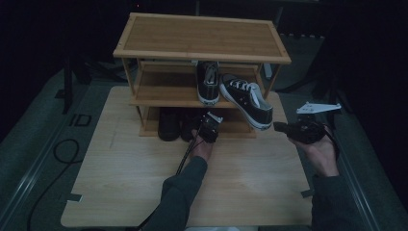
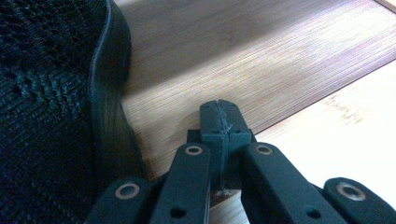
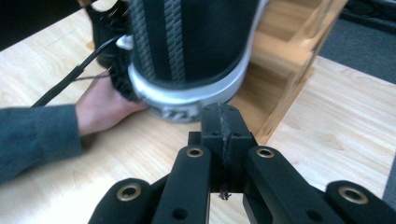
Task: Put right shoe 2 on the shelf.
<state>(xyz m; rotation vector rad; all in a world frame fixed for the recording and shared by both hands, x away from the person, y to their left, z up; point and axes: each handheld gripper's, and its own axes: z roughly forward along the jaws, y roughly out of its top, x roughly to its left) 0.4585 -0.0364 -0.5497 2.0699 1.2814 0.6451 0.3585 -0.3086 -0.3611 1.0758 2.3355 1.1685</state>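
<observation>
Where dark from above, left tool (image 2: 219,116) beside black shoe (image 2: 51,116).

A light wooden table (image 1: 144,192) with rounded corners is seen from above, its top pale and lit more brightly than anything around it. It is set on a grey floor (image 1: 43,144), on which the letters "ID" (image 1: 80,120) are marked just off the table's left edge. A dark cable (image 1: 65,151) is looped on that floor to the left. Beyond the table the room is lost in near-black darkness, and no wall or window can be made out. A dark upright post (image 1: 68,86) is seen at the left, against the gloom. Grey floor is also caught at the right edge of the right gripper view.
</observation>
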